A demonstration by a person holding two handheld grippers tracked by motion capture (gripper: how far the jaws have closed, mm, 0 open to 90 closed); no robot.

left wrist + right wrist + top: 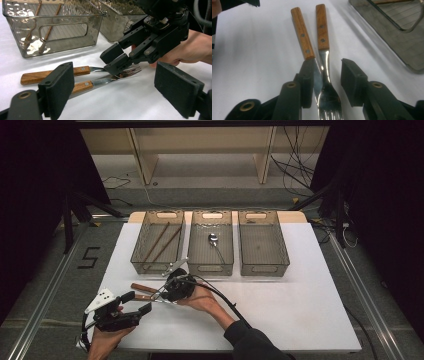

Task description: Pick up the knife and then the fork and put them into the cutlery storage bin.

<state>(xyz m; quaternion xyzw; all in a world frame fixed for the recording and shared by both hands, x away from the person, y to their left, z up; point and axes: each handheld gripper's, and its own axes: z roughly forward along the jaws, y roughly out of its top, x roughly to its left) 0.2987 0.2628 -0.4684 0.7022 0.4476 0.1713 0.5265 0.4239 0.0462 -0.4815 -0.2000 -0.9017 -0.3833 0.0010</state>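
Observation:
Two wooden-handled utensils lie side by side on the white table (280, 305), handles (140, 288) pointing left. One is a fork (325, 75) with its tines toward the camera in the right gripper view; the other's (302, 33) head is hidden under a jaw. My right gripper (327, 70) straddles both metal necks, its jaws partly apart, with a gap at the right pad. The left gripper view shows the same gripper (117, 62) low over the fork tines (131, 70). My left gripper (137, 303) rests open at the front left, holding nothing.
Three clear grey bins stand in a row behind. The left bin (137, 245) holds brown chopsticks (160, 242), the middle bin (192, 245) a spoon (214, 240), and the right bin (285, 245) looks bare. A cable (225, 302) trails from the right gripper.

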